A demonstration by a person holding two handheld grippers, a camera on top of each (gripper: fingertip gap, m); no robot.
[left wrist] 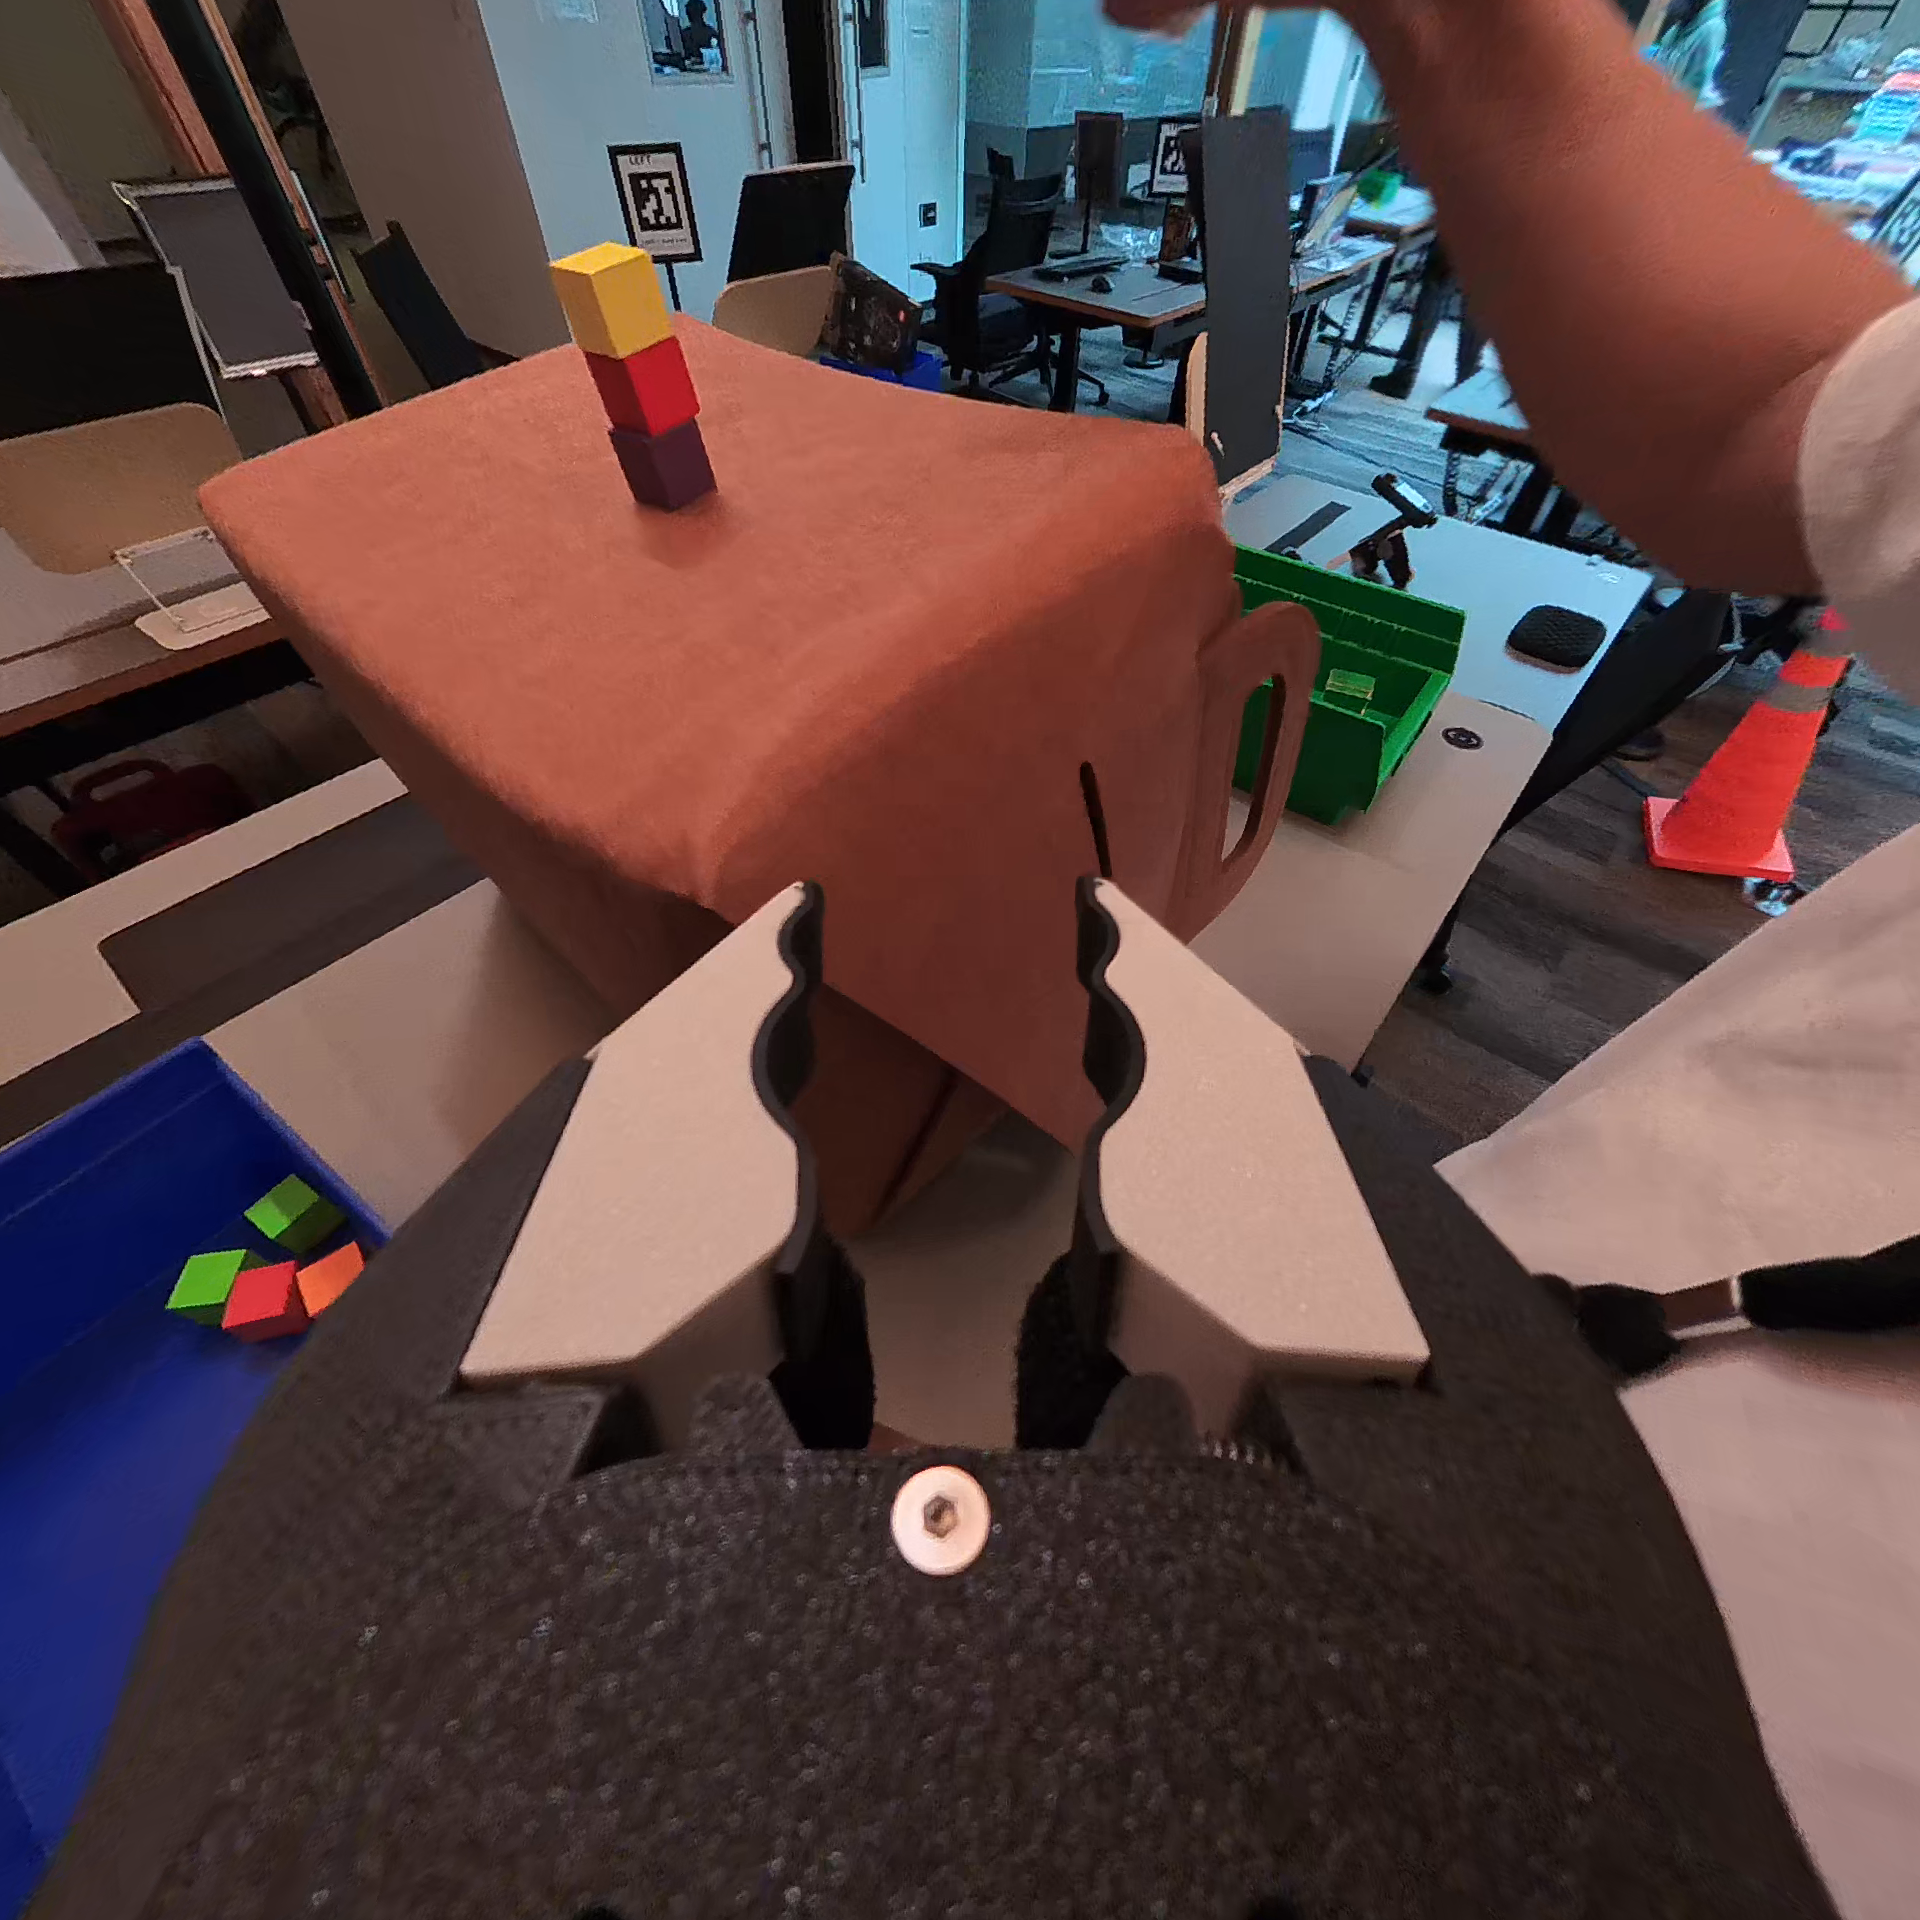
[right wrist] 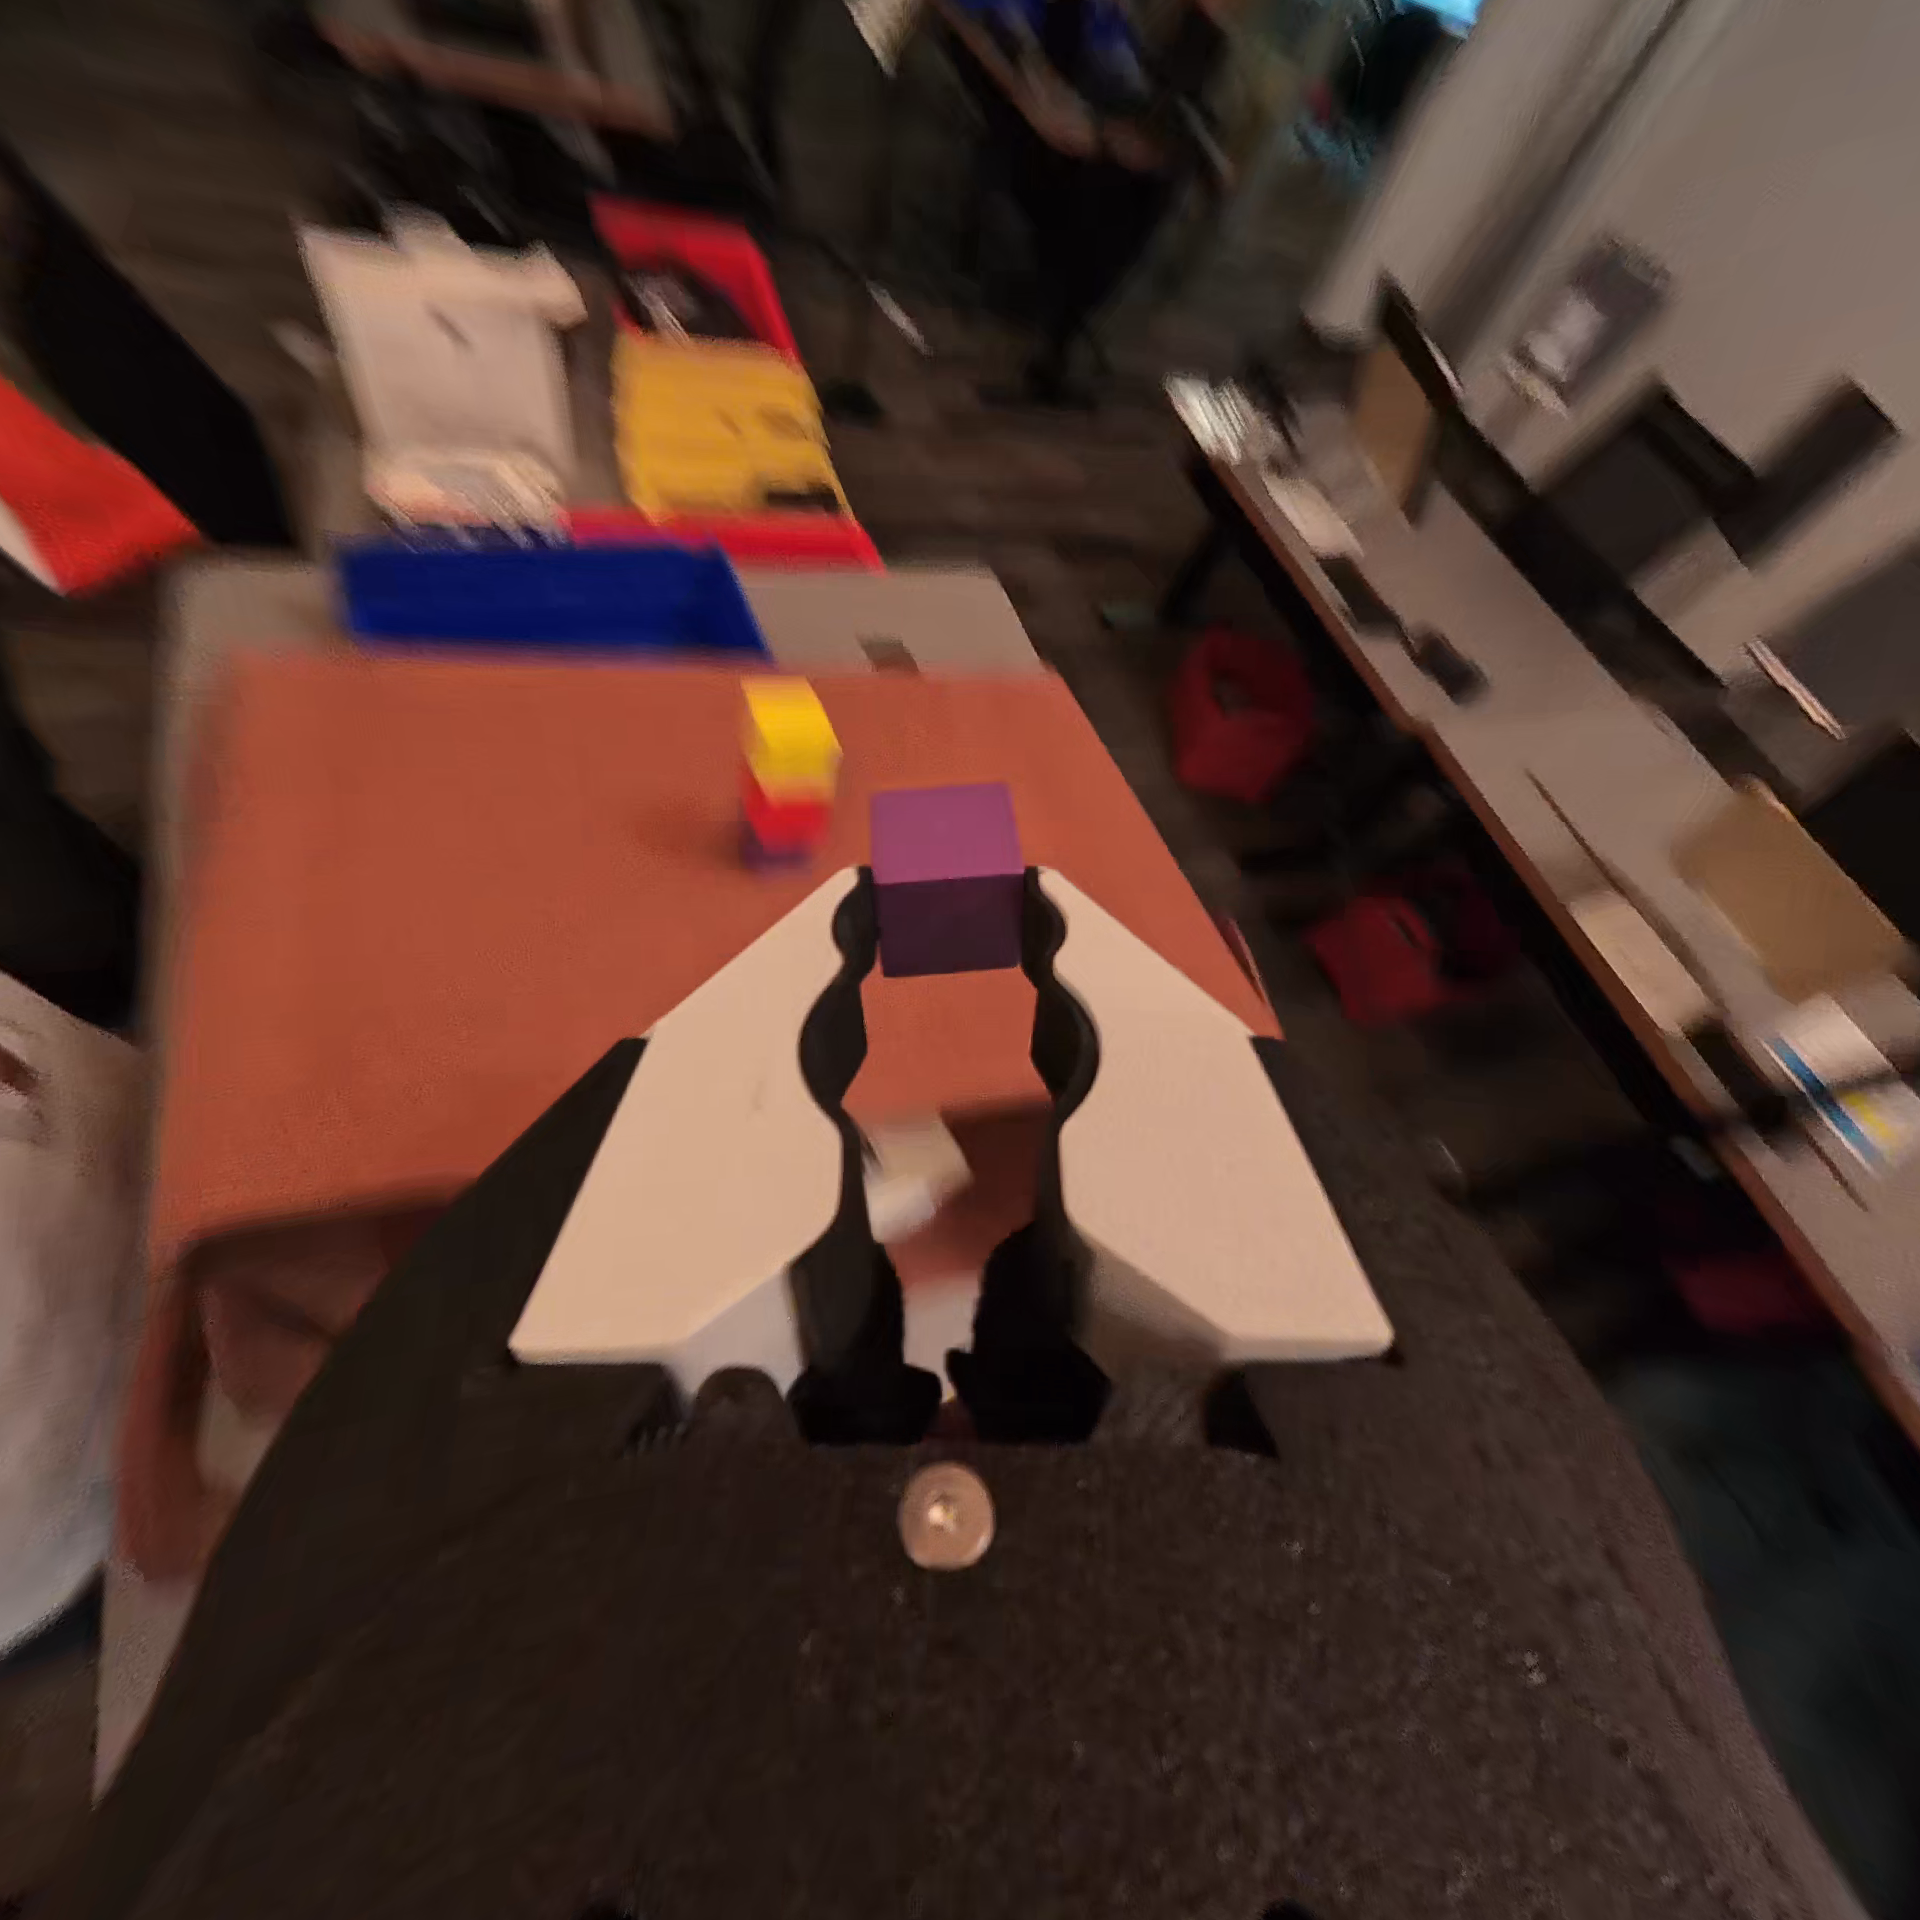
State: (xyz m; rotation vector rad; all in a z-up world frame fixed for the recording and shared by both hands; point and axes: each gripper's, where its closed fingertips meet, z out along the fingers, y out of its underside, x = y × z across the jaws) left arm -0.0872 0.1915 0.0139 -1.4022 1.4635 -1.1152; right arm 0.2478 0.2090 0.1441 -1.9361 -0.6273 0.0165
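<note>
Purple cube [right wrist: 943,881] pinched betw. tips of your right hand-held gripper [right wrist: 945,883], held in air above brown cloth-covered box [right wrist: 468,883]. Stack [right wrist: 788,774] (yellow/red/dark cubes) just ahead-left of it, on box. Your left hand-held gripper [left wrist: 948,902]: jaws apart, empty, before box edge; blue bin [left wrist: 94,1226] w/ loose cubes [left wrist: 265,1273] lower-left.

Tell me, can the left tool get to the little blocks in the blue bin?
Probably yes. The left tool is open and holds nothing, and the blue bin sits just to its left with an open top. The blocks lie uncovered inside; only the bin's wall stands between.
</note>
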